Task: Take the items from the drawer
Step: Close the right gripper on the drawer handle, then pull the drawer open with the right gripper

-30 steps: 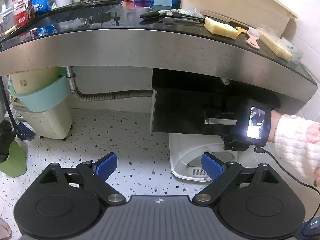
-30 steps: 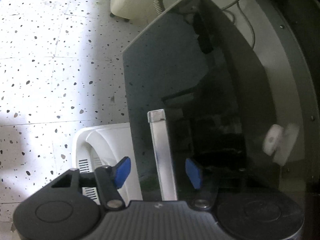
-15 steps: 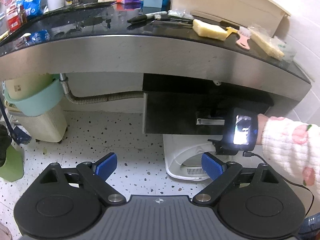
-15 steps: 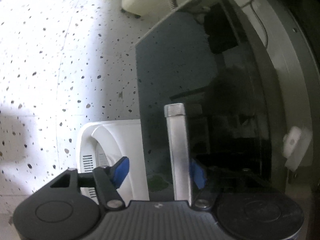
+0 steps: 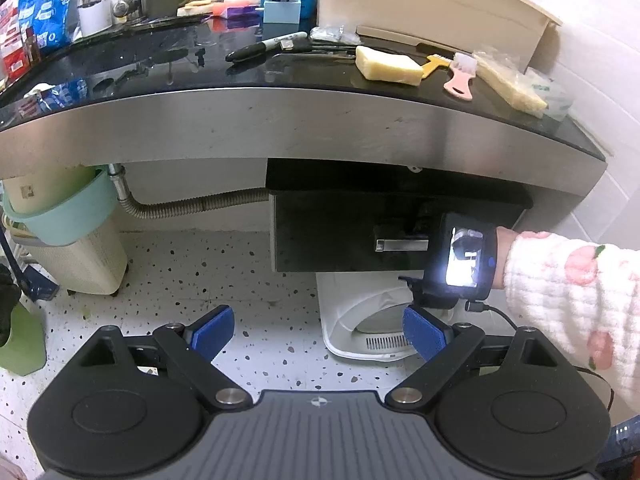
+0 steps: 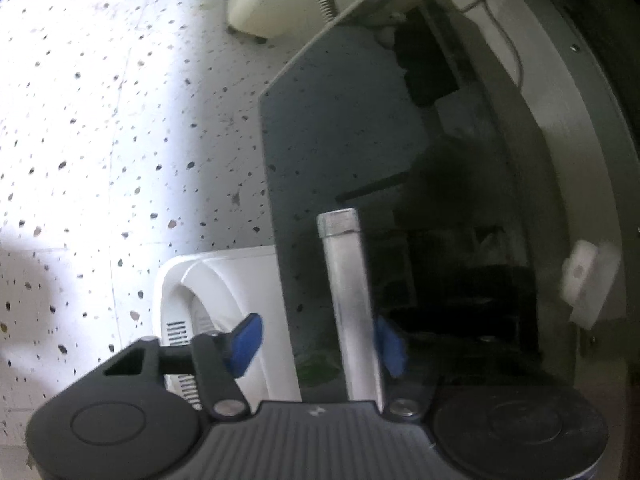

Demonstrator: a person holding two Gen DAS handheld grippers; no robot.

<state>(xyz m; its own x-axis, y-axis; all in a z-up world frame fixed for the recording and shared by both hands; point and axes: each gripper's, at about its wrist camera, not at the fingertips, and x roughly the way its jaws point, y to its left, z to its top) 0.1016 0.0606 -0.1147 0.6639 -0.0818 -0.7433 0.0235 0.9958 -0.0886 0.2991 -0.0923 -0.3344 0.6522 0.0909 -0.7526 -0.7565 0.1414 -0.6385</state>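
The drawer (image 6: 340,140) handle (image 6: 352,300) is straddled by the right gripper (image 6: 320,344), jaws just narrowed, unclamped; the left gripper (image 5: 318,330) is released at six o'clock.

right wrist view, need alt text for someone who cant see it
The right tool straddles the metal handle of a dark drawer front; one blue pad is clear of it, and contact at the other is unclear. A white bin stands on the speckled floor beneath.

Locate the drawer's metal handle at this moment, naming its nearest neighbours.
In the left wrist view the metal handle sits right of centre on the dark drawer front, under the steel counter edge, above the white bin.
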